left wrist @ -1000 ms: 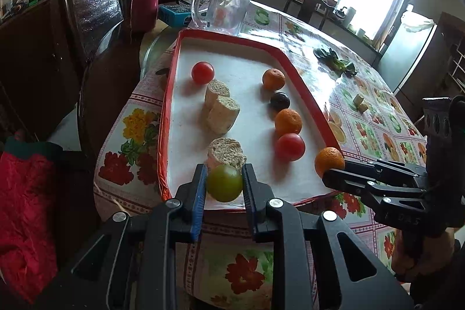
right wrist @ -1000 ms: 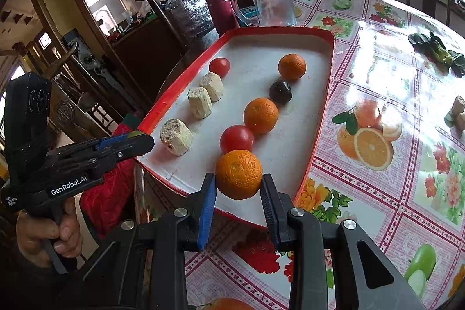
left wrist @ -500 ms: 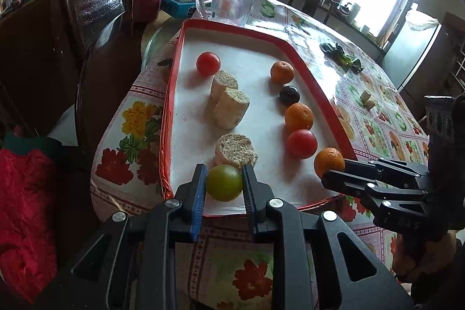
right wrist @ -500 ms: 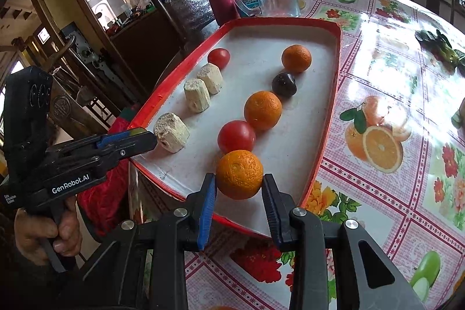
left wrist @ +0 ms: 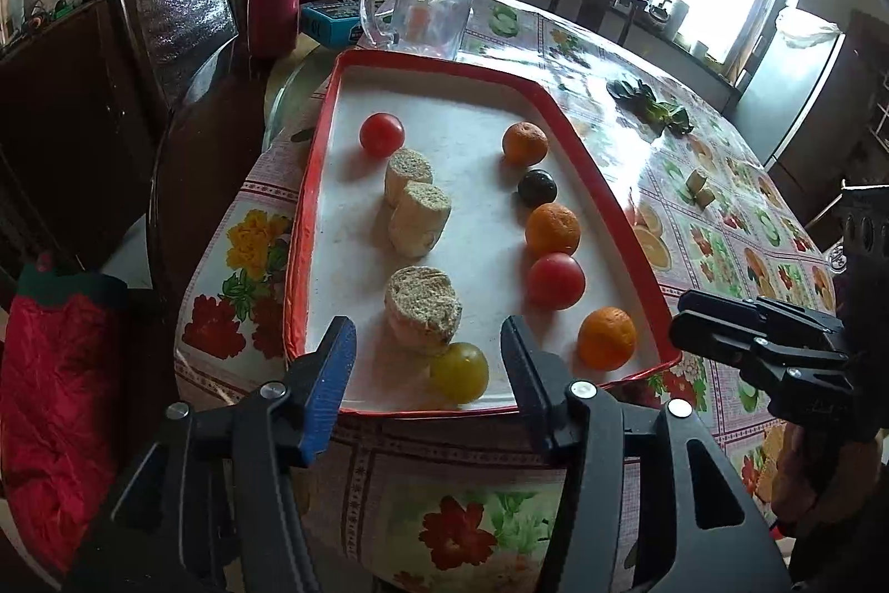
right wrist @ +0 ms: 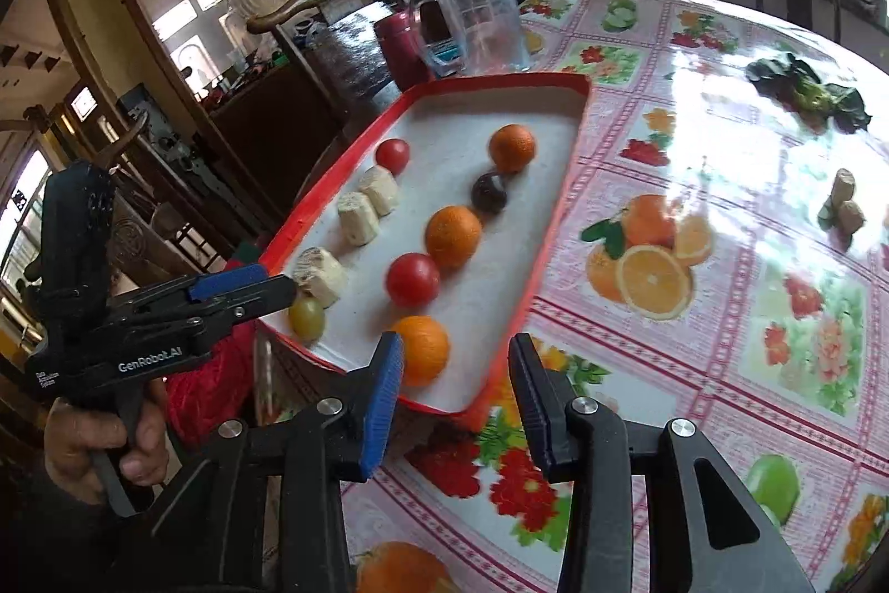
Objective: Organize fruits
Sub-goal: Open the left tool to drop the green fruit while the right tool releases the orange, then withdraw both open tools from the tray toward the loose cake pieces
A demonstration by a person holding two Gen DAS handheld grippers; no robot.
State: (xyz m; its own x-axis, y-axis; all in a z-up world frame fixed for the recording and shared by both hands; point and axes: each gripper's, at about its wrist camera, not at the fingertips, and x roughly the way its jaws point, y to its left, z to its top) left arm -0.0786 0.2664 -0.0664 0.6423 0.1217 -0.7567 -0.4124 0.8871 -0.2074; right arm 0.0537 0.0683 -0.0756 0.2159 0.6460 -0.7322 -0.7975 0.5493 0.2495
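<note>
left gripper [left wrist: 428, 365]: fingers wide, empty | right gripper [right wrist: 453, 382]: same | grape [left wrist: 459, 371]: soft, rolls; pinch sides lightly | orange [right wrist: 422, 349]: firm

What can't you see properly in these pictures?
- Orange fruit, right wrist view: cut off by the bottom edge and partly behind the right hand-held gripper.
- Near orange, right wrist view: its left side sits behind the blue finger pad.
- Clear jug, left wrist view: something orange shows inside, too blurred to name.
- Small beige pieces, right wrist view: too small to identify.
</note>
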